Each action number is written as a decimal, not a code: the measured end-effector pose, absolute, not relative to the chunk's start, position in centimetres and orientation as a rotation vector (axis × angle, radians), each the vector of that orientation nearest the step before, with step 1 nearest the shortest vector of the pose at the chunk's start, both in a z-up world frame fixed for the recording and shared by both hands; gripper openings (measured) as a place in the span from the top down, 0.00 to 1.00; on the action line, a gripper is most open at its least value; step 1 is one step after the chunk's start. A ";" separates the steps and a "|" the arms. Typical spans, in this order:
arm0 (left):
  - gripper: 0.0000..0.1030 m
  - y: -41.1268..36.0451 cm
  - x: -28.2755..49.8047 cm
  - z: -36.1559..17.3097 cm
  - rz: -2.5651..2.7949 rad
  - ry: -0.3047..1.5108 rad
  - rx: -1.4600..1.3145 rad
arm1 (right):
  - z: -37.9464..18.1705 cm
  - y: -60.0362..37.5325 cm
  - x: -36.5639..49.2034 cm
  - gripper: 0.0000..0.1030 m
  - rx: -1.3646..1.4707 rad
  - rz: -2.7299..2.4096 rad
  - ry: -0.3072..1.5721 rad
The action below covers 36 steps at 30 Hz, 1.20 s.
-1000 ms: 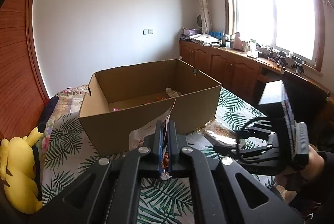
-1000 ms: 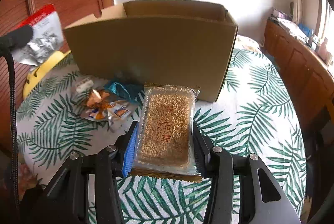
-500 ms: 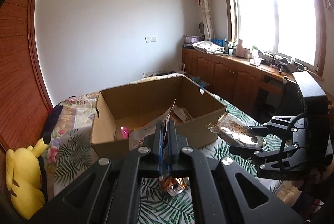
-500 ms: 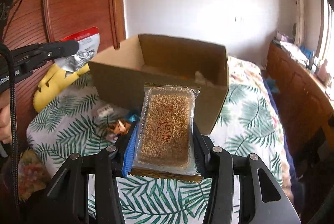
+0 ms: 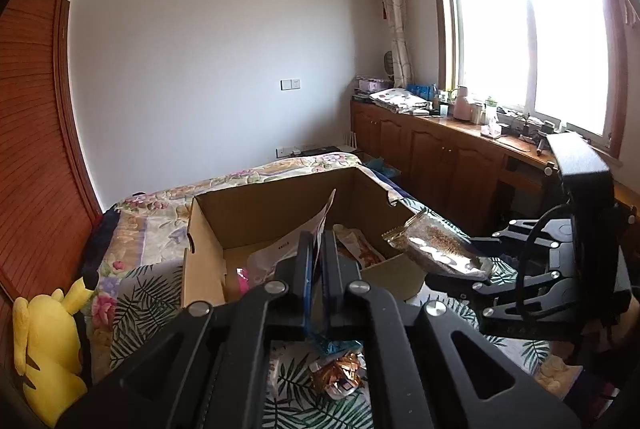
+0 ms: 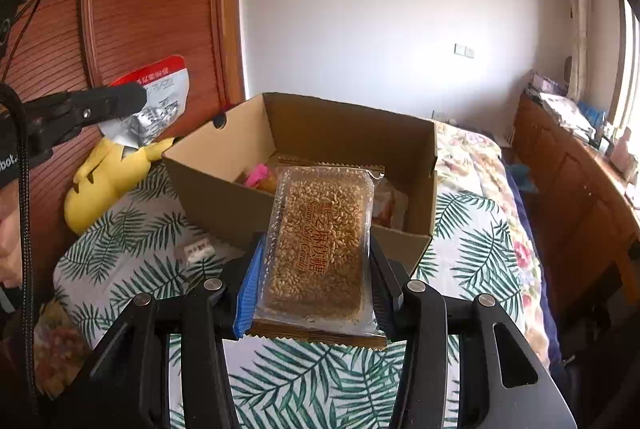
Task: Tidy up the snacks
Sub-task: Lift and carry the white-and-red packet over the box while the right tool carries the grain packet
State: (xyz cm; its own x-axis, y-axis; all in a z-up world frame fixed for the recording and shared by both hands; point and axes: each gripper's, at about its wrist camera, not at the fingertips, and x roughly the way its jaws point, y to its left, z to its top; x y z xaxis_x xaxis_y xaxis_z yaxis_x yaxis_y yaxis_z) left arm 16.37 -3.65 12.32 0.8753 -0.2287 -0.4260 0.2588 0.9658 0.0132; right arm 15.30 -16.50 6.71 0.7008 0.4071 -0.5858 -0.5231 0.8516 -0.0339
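Note:
An open cardboard box (image 5: 280,205) (image 6: 416,165) stands on a leaf-print cloth and holds several snack packs. My left gripper (image 5: 316,261) is shut on a white and red snack packet (image 5: 322,225), held edge-on above the box's near wall; the packet also shows in the right wrist view (image 6: 156,101). My right gripper (image 6: 316,269) is shut on a clear sesame candy pack (image 6: 320,241), raised in front of the box's near wall; the pack also shows in the left wrist view (image 5: 436,245).
Loose snacks lie on the cloth in front of the box: an orange wrapper (image 5: 340,377) and a small white pack (image 6: 198,251). A yellow plush toy (image 5: 44,349) (image 6: 108,173) sits at the left by a wooden wall. Wooden cabinets (image 5: 440,157) run under the window.
Both grippers have risen with their packets. The views now look down into the box from higher up, and the box interior shows more.

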 end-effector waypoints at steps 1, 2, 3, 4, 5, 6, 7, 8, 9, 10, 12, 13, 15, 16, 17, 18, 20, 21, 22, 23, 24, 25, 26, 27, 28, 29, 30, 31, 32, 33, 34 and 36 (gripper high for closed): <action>0.99 -3.7 16.6 12.3 -0.255 0.439 0.068 | 6.8 -16.5 15.4 0.54 -0.206 0.521 0.601; 0.99 -3.6 16.8 12.2 -0.254 0.441 0.066 | 7.0 -16.5 15.6 0.54 -0.207 0.521 0.600; 0.99 -3.5 17.2 12.0 -0.250 0.444 0.067 | 7.1 -16.4 15.8 0.54 -0.206 0.522 0.600; 0.99 -3.5 17.4 11.9 -0.246 0.446 0.068 | 7.2 -16.5 16.0 0.54 -0.206 0.523 0.601; 0.99 -3.5 17.7 11.7 -0.241 0.449 0.069 | 7.3 -16.6 16.1 0.54 -0.206 0.524 0.601; 0.99 -3.4 18.2 11.6 -0.234 0.455 0.069 | 7.3 -16.5 16.4 0.54 -0.211 0.522 0.602; 0.99 -3.3 18.4 11.5 -0.230 0.458 0.069 | 7.4 -16.5 16.6 0.54 -0.215 0.518 0.605; 0.99 -3.2 18.8 11.3 -0.225 0.463 0.069 | 7.3 -16.4 16.9 0.54 -0.219 0.515 0.608; 0.99 -3.0 19.4 10.9 -0.216 0.473 0.070 | 7.3 -16.4 17.2 0.54 -0.220 0.514 0.612; 0.99 -2.9 19.7 10.7 -0.209 0.479 0.071 | 7.2 -16.4 17.6 0.54 -0.219 0.513 0.616; 0.99 -2.3 20.6 10.0 -0.191 0.496 0.063 | 7.1 -16.4 18.1 0.54 -0.213 0.512 0.622; 0.99 -2.1 21.0 9.7 -0.186 0.506 0.057 | 7.0 -16.4 18.5 0.54 -0.204 0.513 0.629; 0.99 -1.6 21.6 9.3 -0.177 0.521 0.048 | 6.9 -16.5 19.0 0.54 -0.193 0.516 0.641; 0.99 -1.4 22.0 9.1 -0.169 0.529 0.042 | 6.9 -16.4 19.2 0.54 -0.193 0.516 0.645; 0.99 -1.3 22.3 9.0 -0.166 0.534 0.039 | 6.8 -16.3 19.3 0.54 -0.200 0.514 0.648; 0.99 -1.1 22.6 8.9 -0.165 0.541 0.035 | 6.8 -16.1 19.5 0.54 -0.204 0.511 0.650; 0.99 -0.9 23.1 8.7 -0.167 0.546 0.024 | 6.8 -15.9 19.7 0.54 -0.206 0.511 0.655; 0.99 -0.8 23.3 8.7 -0.178 0.545 0.010 | 6.7 -15.7 19.9 0.54 -0.206 0.511 0.658; 0.99 -0.6 23.5 8.7 -0.190 0.547 -0.005 | 6.7 -15.6 20.1 0.54 -0.206 0.508 0.661; 0.99 -0.5 23.9 8.7 -0.195 0.551 -0.019 | 6.6 -15.5 20.3 0.54 -0.204 0.504 0.663; 0.99 -0.5 24.1 8.6 -0.195 0.554 -0.024 | 6.6 -15.4 20.5 0.54 -0.201 0.503 0.667; 0.99 -0.5 24.3 8.7 -0.195 0.555 -0.027 | 6.5 -15.3 20.7 0.54 -0.197 0.501 0.670; 0.99 -0.6 24.6 8.7 -0.196 0.555 -0.028 | 6.4 -15.2 20.9 0.54 -0.194 0.499 0.674; 0.99 -0.6 24.7 8.7 -0.195 0.553 -0.026 | 6.3 -15.2 21.3 0.54 -0.191 0.495 0.678; 0.99 -0.8 24.9 8.8 -0.190 0.552 -0.021 | 6.2 -15.1 21.5 0.54 -0.187 0.492 0.682; 0.99 -0.9 25.1 8.9 -0.188 0.552 -0.018 | 6.1 -15.1 21.8 0.54 -0.184 0.489 0.685; 0.99 -1.1 25.3 8.9 -0.188 0.555 -0.016 | 6.0 -15.1 22.1 0.54 -0.181 0.485 0.687; 0.99 -1.2 25.4 8.8 -0.186 0.557 -0.014 | 5.9 -15.0 22.3 0.54 -0.178 0.483 0.690; 0.99 -1.3 25.5 8.7 -0.183 0.558 -0.010 | 5.8 -15.0 22.7 0.54 -0.171 0.480 0.696; 0.99 -1.5 25.7 8.6 -0.182 0.561 -0.007 | 5.7 -15.0 23.1 0.54 -0.164 0.478 0.701; 0.99 -1.5 25.8 8.6 -0.182 0.563 -0.007 | 5.6 -15.0 23.2 0.54 -0.160 0.477 0.703; 0.99 -1.8 25.9 8.4 -0.178 0.561 -0.004 | 5.3 -15.2 24.0 0.54 -0.140 0.470 0.713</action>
State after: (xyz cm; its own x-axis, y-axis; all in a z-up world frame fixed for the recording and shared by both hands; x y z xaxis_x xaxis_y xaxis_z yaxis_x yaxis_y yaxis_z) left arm 25.93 -1.78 8.41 0.8319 -0.1692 -0.5284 0.1667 0.9846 -0.0527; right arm 23.97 -15.19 5.32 0.6575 0.3669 -0.6581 -0.4609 0.8868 0.0339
